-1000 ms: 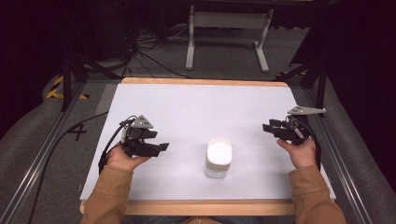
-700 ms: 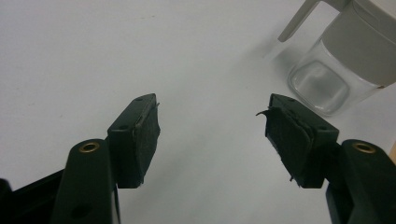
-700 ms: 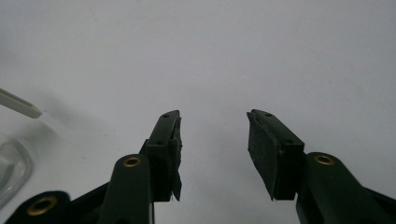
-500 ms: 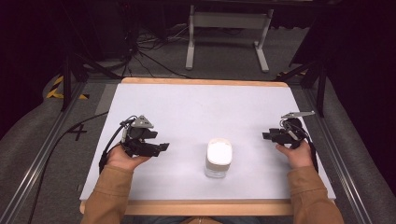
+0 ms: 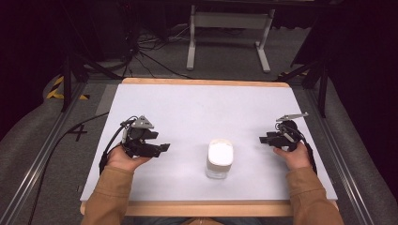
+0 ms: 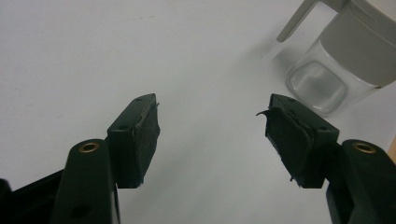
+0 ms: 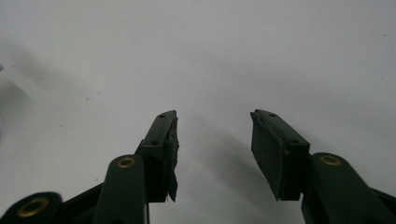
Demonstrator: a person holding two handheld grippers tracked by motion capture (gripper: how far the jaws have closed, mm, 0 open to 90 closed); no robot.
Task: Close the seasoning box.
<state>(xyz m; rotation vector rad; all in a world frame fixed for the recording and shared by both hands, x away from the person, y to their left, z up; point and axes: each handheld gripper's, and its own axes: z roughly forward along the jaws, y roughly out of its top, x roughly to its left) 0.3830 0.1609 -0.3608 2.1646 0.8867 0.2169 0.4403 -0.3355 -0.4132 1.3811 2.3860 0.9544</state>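
Note:
A clear jar (image 5: pixel 219 158) with a white lid stands upright on the white table (image 5: pixel 197 108), near the front middle. My left gripper (image 5: pixel 162 149) rests to the jar's left, pointing toward it, open with nothing between its pads. In the left gripper view the jar (image 6: pixel 341 70) stands beyond and to the right of the open left gripper (image 6: pixel 212 121). My right gripper (image 5: pixel 264 139) is to the jar's right, apart from it. Its jaws have just been opening, and in the right gripper view the right gripper (image 7: pixel 212 135) has only bare table between its fingers.
A wooden edge runs along the table's front and back. A metal stand (image 5: pixel 228 28) and loose cables (image 5: pixel 141 51) lie on the floor beyond the table. Dark rails flank both sides.
The right gripper has sunk toward the table and come slightly nearer the front edge. The left gripper and the jar have kept still.

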